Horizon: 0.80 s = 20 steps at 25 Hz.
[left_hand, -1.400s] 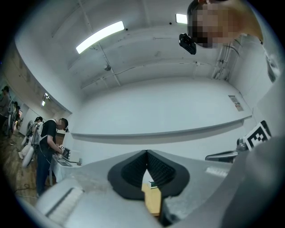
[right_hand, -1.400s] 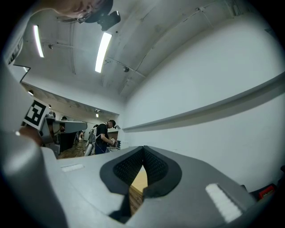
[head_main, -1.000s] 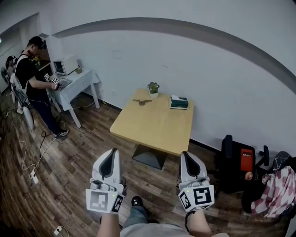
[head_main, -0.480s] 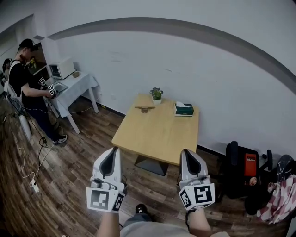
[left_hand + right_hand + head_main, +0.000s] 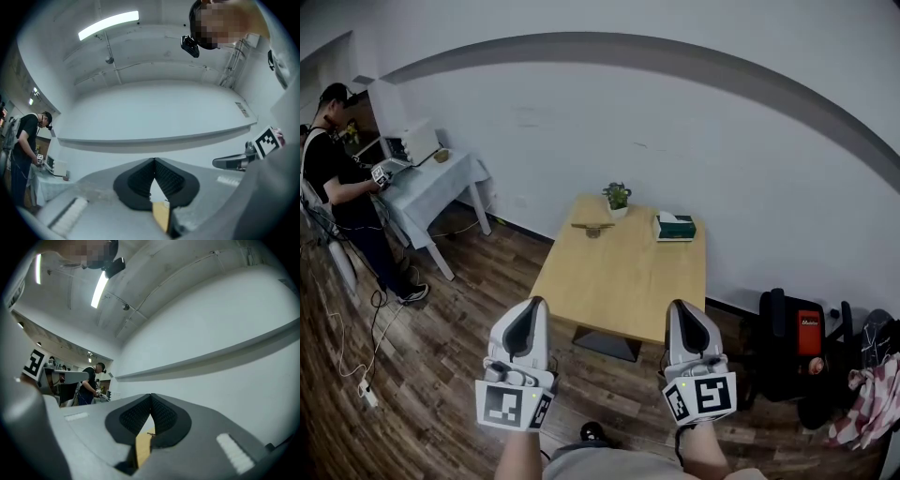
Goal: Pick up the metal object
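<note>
**Short of the table — both hand-held grippers shut, nothing held**

Over the wood floor (image 5: 441, 356), just before the near edge of the light wooden table (image 5: 623, 281): left hand-held gripper (image 5: 532, 304) and right hand-held gripper (image 5: 677, 307), side by side, apart from each other, both aimed toward the table top.

Seen in the left gripper view: pads (image 5: 141, 181) pressed together at the tips, with only a small triangular gap lower down and a sliver of table top showing through it. Much the same in the right gripper view: pads (image 5: 162, 418) meeting at the tips, nothing gripped between them.

At the far end of the table, close to the white wall: metal object (image 5: 593, 227), small and flat, lying on the top just in front of a little potted plant (image 5: 617, 196) — well apart from both hand-held grippers, untouched. To its right, near the far right corner, a green tissue box (image 5: 675, 226).

Off to the left: a person (image 5: 342, 178) standing at a second table (image 5: 431, 183) draped in pale cloth. Off to the right, by the wall: a black item with a red label (image 5: 787, 333), too unclear to name.
</note>
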{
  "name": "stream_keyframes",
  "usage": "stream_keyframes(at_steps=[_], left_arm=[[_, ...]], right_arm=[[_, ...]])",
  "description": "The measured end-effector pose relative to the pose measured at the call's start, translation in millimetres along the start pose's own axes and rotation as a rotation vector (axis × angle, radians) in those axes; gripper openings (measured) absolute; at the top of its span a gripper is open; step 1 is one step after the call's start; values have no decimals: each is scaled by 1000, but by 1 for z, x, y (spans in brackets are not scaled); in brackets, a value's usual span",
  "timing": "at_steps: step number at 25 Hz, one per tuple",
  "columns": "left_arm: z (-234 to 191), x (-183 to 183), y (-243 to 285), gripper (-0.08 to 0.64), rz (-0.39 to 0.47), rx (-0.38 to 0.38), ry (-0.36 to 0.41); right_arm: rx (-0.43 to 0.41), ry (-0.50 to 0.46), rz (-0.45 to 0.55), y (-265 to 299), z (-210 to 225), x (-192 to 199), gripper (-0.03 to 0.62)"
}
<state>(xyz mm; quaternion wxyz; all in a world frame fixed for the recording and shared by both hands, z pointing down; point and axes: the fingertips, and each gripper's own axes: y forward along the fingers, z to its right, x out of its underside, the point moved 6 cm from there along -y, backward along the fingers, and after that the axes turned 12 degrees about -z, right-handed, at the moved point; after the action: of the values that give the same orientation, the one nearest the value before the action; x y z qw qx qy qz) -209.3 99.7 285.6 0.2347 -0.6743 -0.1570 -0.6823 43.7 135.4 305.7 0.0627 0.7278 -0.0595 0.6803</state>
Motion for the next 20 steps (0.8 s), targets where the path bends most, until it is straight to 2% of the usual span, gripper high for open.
stream_keyframes(at_steps=[6, 8, 12, 15, 16, 19, 20], left_arm=[[-15, 10, 11, 5, -6, 25, 1], [-18, 14, 16, 96, -18, 45, -12], [-21, 23, 25, 144, -36, 59, -19], [-23, 25, 29, 150, -29, 62, -15], [-24, 26, 31, 153, -27, 68, -28], [-32, 28, 39, 241, -19, 80, -91], [-34, 28, 41, 245, -18, 76, -99]], right_arm=[[17, -15, -19, 13, -11, 6, 2], [24, -17, -29, 16, -11, 8, 2], [41, -15, -41, 21, -10, 12, 2], [46, -15, -45, 26, -9, 15, 2], [47, -17, -46, 29, -9, 15, 2], [44, -21, -45, 40, -8, 14, 2], [40, -23, -44, 43, -7, 14, 2]])
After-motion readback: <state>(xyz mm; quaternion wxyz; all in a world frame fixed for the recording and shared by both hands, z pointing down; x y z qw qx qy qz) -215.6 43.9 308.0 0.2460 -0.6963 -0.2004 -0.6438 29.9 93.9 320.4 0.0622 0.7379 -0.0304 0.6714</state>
